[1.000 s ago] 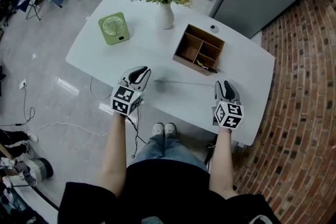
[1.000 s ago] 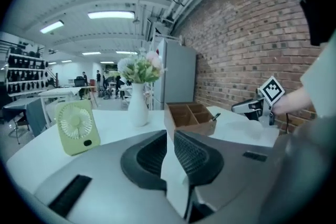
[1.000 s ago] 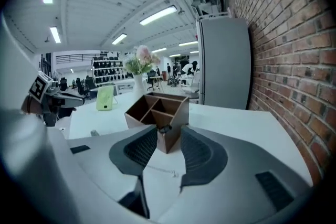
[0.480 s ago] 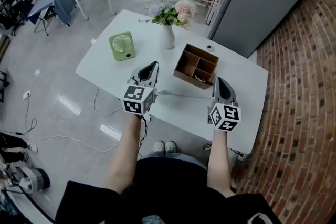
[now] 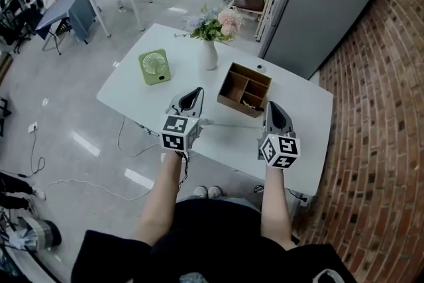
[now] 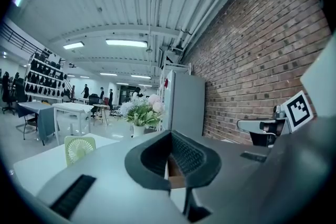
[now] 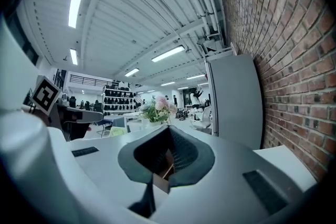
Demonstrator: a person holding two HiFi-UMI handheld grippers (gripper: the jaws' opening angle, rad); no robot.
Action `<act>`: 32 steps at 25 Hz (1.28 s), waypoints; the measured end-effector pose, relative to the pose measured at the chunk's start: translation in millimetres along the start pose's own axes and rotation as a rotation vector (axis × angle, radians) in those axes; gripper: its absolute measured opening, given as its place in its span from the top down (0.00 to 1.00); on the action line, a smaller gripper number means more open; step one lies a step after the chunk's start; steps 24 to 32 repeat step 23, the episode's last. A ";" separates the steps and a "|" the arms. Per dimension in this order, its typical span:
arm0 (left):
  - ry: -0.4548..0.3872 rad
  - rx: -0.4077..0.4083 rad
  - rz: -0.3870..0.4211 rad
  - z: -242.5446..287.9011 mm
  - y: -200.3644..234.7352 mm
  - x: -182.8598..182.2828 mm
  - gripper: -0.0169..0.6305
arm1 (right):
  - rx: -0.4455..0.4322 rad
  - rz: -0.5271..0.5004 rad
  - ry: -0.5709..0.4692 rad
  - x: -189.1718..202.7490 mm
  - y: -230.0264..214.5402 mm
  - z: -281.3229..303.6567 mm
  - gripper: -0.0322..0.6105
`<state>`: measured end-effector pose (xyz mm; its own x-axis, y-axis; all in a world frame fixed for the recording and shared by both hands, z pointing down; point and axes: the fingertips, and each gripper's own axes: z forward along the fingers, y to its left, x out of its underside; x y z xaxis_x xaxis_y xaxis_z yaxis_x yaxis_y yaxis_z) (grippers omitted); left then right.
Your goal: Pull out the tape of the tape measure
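The tape measure lies on the white table (image 5: pixel 303 117), a small grey body (image 5: pixel 203 121) with its thin tape (image 5: pixel 232 124) stretched rightward along the near side. My left gripper (image 5: pixel 197 92) hovers above the body, shut with nothing between its pads. My right gripper (image 5: pixel 273 105) hovers over the tape's far end, also shut and empty. In the left gripper view the left gripper (image 6: pixel 170 134) points out level across the room. In the right gripper view the right gripper (image 7: pixel 169 131) does the same, its pads meeting at the tip.
A wooden compartment box (image 5: pixel 244 88) stands just beyond the tape. A white vase of flowers (image 5: pixel 209 53) and a green desk fan (image 5: pixel 154 67) sit farther back on the left. A brick floor and a grey cabinet (image 5: pixel 311 3) are at the right.
Both grippers have risen off the table, and the head view has pulled back. The pulled-out tape and its body stay lying on the table.
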<state>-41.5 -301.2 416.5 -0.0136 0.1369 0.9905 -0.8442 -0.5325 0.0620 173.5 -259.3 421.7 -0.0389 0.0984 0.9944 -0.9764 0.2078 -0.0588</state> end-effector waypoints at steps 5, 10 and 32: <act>0.008 0.002 0.004 -2.7 -4.3 3.6 0.94 | -0.011 -0.005 0.003 0.5 2.9 -1.4 0.95; 0.015 0.017 0.007 -4.7 -8.6 5.4 0.94 | -0.019 -0.004 0.017 3.6 4.4 -2.2 0.95; 0.033 0.012 -0.001 -7.3 -13.5 11.8 0.94 | -0.031 -0.004 0.034 10.3 2.9 -6.5 0.95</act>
